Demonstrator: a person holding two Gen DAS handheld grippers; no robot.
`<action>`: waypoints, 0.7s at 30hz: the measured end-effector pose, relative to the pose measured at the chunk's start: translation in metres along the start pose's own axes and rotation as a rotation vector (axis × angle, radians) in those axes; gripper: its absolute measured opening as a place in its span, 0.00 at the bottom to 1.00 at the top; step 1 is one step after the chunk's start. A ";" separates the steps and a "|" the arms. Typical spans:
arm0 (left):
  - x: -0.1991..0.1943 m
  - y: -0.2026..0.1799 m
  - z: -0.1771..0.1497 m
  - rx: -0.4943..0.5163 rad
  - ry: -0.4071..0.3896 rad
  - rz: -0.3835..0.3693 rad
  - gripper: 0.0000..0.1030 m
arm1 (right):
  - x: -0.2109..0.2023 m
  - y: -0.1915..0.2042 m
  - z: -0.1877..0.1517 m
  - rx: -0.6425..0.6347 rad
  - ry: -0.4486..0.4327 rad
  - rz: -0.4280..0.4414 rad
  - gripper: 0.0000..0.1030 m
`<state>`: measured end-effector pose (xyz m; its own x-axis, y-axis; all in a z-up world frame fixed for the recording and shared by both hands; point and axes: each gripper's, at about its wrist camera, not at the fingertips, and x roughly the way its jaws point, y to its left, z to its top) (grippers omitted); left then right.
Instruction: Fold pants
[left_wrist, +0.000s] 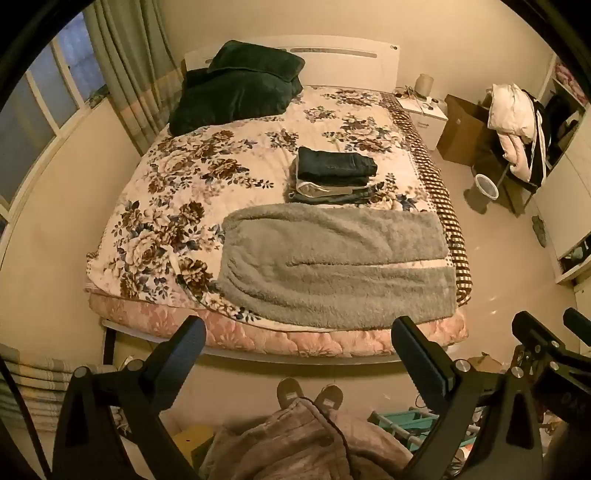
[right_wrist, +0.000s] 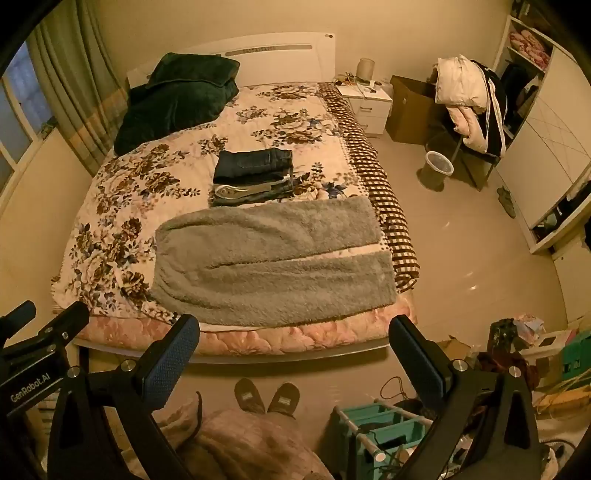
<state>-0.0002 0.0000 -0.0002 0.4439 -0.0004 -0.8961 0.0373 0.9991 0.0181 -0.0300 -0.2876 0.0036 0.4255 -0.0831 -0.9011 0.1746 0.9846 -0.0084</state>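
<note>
pants (left_wrist: 332, 266) flat on bed (left_wrist: 192, 155), ahead of both grippers | left gripper (left_wrist: 299, 354) + right gripper (right_wrist: 295, 350) jaws spread wide, empty | thick fleece, prob soft, floppy, non-slip | grab waistband corners

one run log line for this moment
phase: pre-grasp | left gripper: open | right gripper: open | fluffy grey pants: flat, unfolded on floral bed
</note>
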 end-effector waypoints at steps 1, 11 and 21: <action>0.000 0.000 0.000 0.000 0.003 0.001 1.00 | 0.000 0.000 0.000 0.001 0.001 0.000 1.00; 0.000 0.001 0.001 -0.003 0.006 -0.011 1.00 | 0.000 -0.004 0.002 0.008 0.003 0.016 1.00; 0.000 0.001 0.001 -0.002 0.002 -0.011 1.00 | -0.003 0.006 -0.005 0.006 0.012 0.022 1.00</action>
<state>0.0003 0.0008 0.0006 0.4415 -0.0114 -0.8972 0.0409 0.9991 0.0074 -0.0348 -0.2808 0.0042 0.4187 -0.0597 -0.9062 0.1710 0.9852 0.0142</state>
